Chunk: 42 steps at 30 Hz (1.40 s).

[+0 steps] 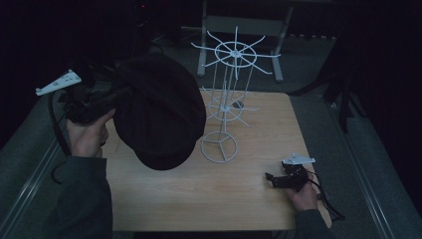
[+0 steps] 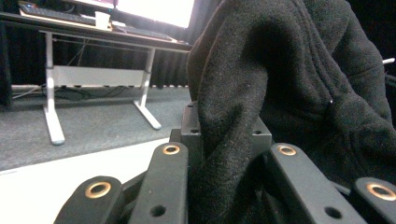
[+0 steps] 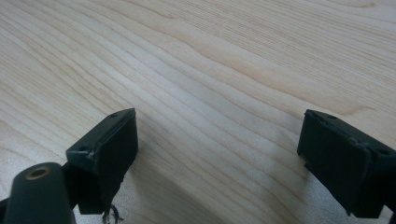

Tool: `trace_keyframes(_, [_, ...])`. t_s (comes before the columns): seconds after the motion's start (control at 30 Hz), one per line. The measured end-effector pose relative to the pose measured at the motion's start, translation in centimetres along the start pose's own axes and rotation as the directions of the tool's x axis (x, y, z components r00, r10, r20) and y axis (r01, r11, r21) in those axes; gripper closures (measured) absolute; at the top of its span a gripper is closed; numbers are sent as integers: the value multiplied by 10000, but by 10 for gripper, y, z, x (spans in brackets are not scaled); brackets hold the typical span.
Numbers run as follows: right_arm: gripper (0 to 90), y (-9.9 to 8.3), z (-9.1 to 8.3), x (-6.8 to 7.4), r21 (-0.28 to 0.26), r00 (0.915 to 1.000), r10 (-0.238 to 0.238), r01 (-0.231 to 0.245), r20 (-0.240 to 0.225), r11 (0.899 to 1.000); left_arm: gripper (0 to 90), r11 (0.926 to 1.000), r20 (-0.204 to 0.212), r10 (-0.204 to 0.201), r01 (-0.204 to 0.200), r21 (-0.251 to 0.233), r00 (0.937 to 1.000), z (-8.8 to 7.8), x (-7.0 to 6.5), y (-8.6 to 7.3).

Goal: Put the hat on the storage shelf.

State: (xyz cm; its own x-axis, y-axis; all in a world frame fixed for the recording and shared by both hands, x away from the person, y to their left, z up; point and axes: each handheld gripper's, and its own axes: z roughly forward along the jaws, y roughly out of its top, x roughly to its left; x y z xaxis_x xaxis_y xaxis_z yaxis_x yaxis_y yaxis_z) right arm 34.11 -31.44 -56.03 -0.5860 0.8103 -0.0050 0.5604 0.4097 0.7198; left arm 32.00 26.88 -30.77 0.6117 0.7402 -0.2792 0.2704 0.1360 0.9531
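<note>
A black cloth cap (image 1: 159, 109) hangs in the air over the table's left side, held up by my left gripper (image 1: 107, 97), which is shut on its edge. In the left gripper view the cap's (image 2: 280, 84) fabric is pinched between the two jaws of the left gripper (image 2: 229, 140). A white wire display stand (image 1: 226, 94) with spoked tiers stands upright at the table's middle back, just right of the cap. My right gripper (image 1: 271, 180) rests low on the wooden table (image 1: 199, 194) at the front right, open, with bare wood between the right gripper's (image 3: 217, 144) jaws.
Behind the table (image 3: 210, 56) a white-legged desk (image 2: 93, 74) stands on grey carpet, with a bright monitor on it. Dark curtains close off the sides. Each gripper's cable trails off the table edge (image 1: 328, 199).
</note>
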Motion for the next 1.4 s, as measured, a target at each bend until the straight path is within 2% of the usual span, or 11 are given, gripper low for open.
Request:
trace_keyframes(0.37, [121,0,0,0,5,10000,3,-3,0,10000,770,9998,130,-67,69,-163,9999,5,-1,4])
trace_keyframes(0.77, [120,0,0,0,6,10000,11,-11,-2,10000,769,9993,378,77,-63,-362,9993,8,-8,13])
trace_keyframes(1.1, [121,0,0,0,4,10000,11,-11,-6,10000,768,9968,706,-310,360,-714,9970,11,-4,16])
trace_keyframes(1.4, [121,0,0,0,6,10000,12,-12,-4,10000,767,9953,866,-318,396,-889,9957,13,-7,22])
